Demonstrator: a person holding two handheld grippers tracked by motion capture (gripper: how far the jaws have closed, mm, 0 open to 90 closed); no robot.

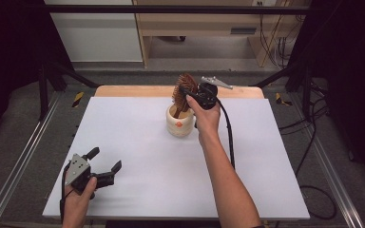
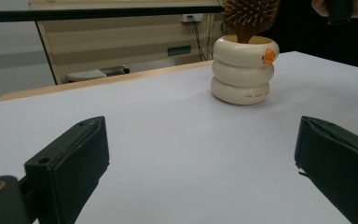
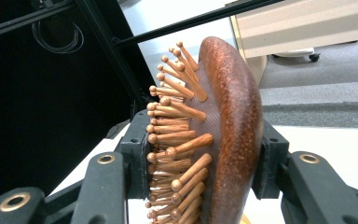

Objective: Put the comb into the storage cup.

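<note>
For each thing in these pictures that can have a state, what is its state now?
wooden hairbrush: upright, handle down inside the holder, head clamped between the right gripper's jaws.
cream ringed holder: upright on the table, the brush in it.
right gripper: shut on the brush head.
left gripper: open, holding nothing, low over the table.

A lab: black frame rig [image 1: 52, 76], loose cables [image 1: 309, 142], bare test table [image 1: 147, 142].

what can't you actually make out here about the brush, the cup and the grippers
- Hairbrush handle: hidden inside the cream cup in the high view, cut off by the bottom edge in the right gripper view.
- Small lettering on the cup: too small to read, left gripper view.
- Right gripper: its jaw tips are hidden behind the brush head, high view.
- Left gripper: nothing hidden; open, empty.
</note>
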